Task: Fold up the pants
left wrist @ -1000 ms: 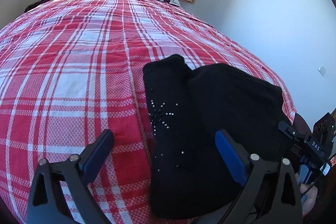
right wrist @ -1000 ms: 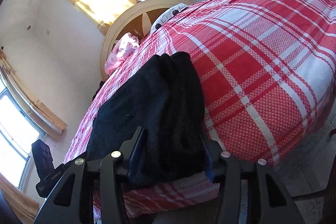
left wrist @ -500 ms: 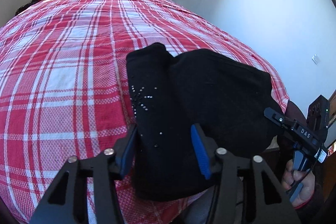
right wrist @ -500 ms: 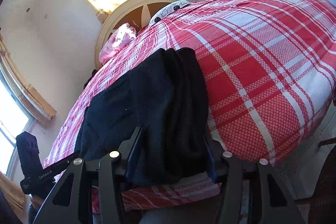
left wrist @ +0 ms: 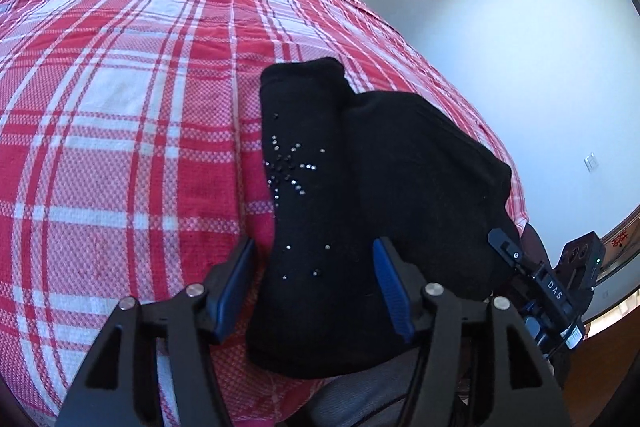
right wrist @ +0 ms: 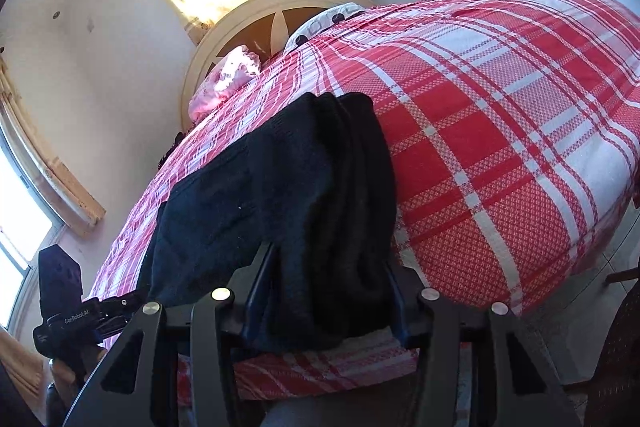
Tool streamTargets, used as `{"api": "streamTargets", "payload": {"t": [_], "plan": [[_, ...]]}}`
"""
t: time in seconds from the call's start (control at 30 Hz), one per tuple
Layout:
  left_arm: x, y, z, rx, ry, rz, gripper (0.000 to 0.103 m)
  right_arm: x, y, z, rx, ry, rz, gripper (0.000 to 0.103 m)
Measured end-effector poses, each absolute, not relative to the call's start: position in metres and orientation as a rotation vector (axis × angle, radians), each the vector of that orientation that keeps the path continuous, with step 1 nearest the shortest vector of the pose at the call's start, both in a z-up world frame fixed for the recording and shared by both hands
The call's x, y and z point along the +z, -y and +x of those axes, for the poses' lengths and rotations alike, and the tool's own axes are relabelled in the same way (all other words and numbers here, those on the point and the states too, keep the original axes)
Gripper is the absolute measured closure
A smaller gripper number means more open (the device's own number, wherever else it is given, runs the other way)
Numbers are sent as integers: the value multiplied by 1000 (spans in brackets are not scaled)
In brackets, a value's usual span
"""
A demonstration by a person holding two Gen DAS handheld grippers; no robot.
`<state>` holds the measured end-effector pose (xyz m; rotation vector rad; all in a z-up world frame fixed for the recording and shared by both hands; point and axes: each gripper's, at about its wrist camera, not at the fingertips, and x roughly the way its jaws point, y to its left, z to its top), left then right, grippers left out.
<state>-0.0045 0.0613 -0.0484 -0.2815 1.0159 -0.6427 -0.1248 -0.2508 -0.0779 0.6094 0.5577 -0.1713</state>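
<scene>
Left wrist view has the left hand-held gripper (left wrist: 314,287) angled down over the near edge of the bed (left wrist: 120,115), jaws opening around the near end of the black pants (left wrist: 320,211), left pad clear of the cloth. Right wrist view: right hand-held gripper (right wrist: 326,297) also tilts down, and both its pads are pressed on the bunched near edge of the pants, so it's clamped on them. Pants are folded into a thick dark bundle on the bed's near right corner, with small shiny studs on the left-hand leg.
</scene>
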Motion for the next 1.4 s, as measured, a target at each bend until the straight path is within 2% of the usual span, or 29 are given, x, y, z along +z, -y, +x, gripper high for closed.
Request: {"api": "streamTargets", "payload": {"t": [0.03,0.07,0.17,0.23,0.33,0.5,0.8,0.9,0.97,1.07,1.17,1.2,1.23,1.33,1.4], "plan": [[-49,-60,-6,-652,-1017,-291,51,-78,252,-125,-170,-556,613,51],[-50,-59,-7,-670,-1023,-314,56,-79,252,-125,-169,-556,616,51],[-51,-63,-6,-693,-1025,-356,64,-77,250,-124,-178,-571,583,52],[-50,-68,-5,-709,-1020,-384,76,-75,248,-123,-186,-581,558,53],[-38,-75,-7,-698,-972,-380,88,-71,246,-122,-187,-596,546,62],[-9,-79,-10,-653,-834,-293,91,-41,223,-116,-168,-598,388,65],[38,-132,-17,-472,-573,-232,91,-7,186,-76,22,-502,355,66],[29,-143,-15,-395,-594,-204,91,-11,167,-52,79,-483,316,66],[3,-146,-7,-346,-710,-192,91,-20,157,-37,77,-510,280,66],[-42,-149,1,-309,-850,-200,84,-42,152,-24,29,-581,245,66],[-44,-155,-3,-289,-824,-215,56,-51,159,-28,29,-612,261,61],[-42,-156,-2,-290,-832,-218,41,-53,162,-31,27,-615,271,59],[-40,-159,1,-298,-840,-235,32,-53,165,-33,26,-616,284,55],[-39,-165,10,-324,-855,-312,30,-57,170,-32,22,-626,333,47],[-41,-160,15,-333,-859,-314,30,-58,175,-31,32,-621,386,44]]}}
